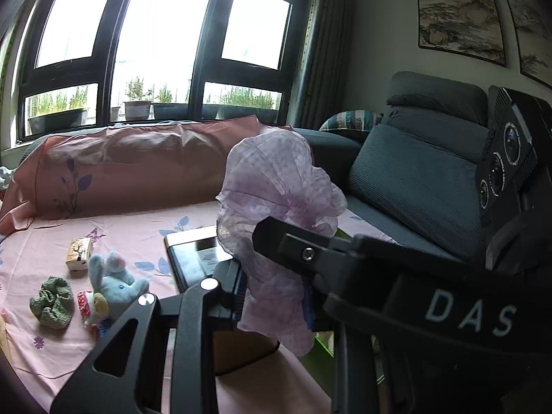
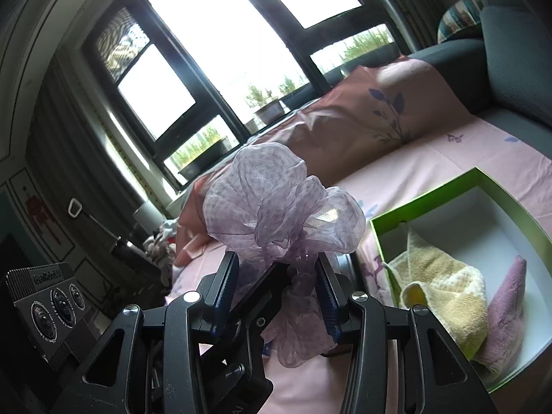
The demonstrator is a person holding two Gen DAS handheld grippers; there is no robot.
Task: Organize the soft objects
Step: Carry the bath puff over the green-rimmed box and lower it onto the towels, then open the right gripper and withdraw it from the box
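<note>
Holding the gauze (image 2: 283,207) between them, both the left gripper (image 1: 276,296) and right gripper (image 2: 276,286) are clamped on it, lifted at ten o'clock from the box (image 2: 496,186), where two towels (image 2: 448,296) already lie, while the bunny (image 1: 115,284) and scrunchie (image 1: 53,302) wait on the sheet (image 1: 131,227).

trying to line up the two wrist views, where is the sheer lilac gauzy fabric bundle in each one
Left wrist: sheer lilac gauzy fabric bundle sits centre frame, with both grippers meeting on its lower part.
Right wrist: the bundle billows at centre, above the right gripper, whose fingers flank its tail.
Shared landmark: the dusty pink leaf-print bolster cushion under the window.
</note>
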